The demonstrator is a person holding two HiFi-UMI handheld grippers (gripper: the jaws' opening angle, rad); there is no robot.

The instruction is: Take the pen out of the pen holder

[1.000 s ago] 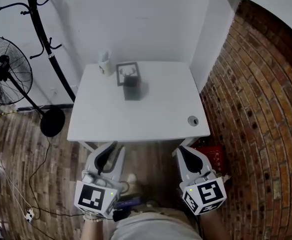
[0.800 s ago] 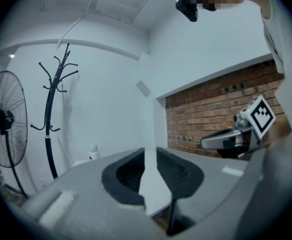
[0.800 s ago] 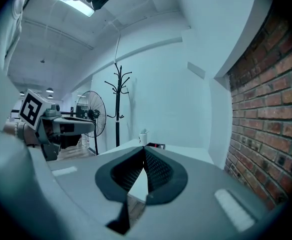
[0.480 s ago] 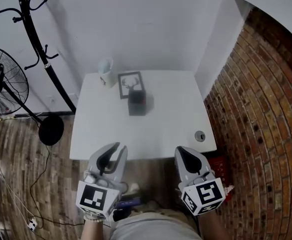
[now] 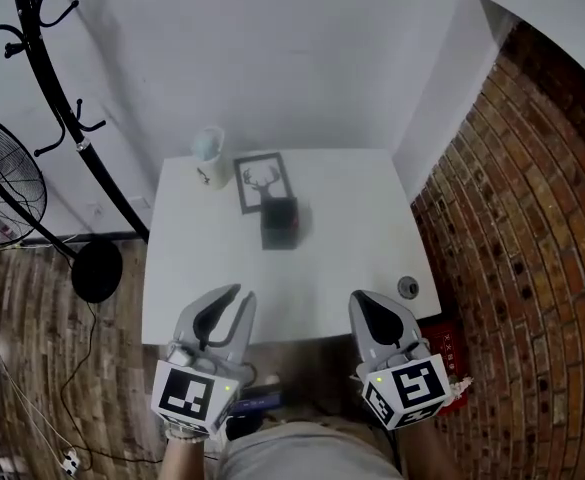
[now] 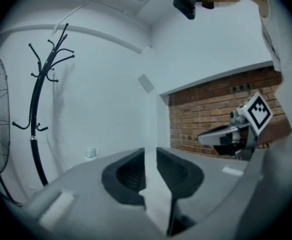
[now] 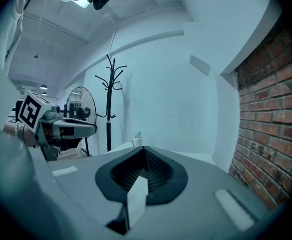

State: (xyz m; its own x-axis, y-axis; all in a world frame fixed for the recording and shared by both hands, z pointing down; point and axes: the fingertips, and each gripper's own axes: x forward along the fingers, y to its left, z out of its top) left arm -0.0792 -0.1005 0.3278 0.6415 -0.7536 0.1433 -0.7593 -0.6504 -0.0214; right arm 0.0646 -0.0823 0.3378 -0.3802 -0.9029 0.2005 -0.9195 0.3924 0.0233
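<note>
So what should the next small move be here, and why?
Probably advance the left hand-held gripper toward the pen holder: both grippers hang at the near edge of the table, short of it, and the left's jaws are slightly apart while the right hand-held gripper is shut.

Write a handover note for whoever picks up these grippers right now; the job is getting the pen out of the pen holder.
Left gripper: jaws slightly apart, empty, by the near edge of the table.
Right gripper: jaws shut, empty, also by the near edge.
Pen holder: dark box toward the back of the table, just in front of the picture frame. The pen itself cannot be made out from here.
Done: nothing yet.
Left: reach to the holder, grip the pen, lift it out.
</note>
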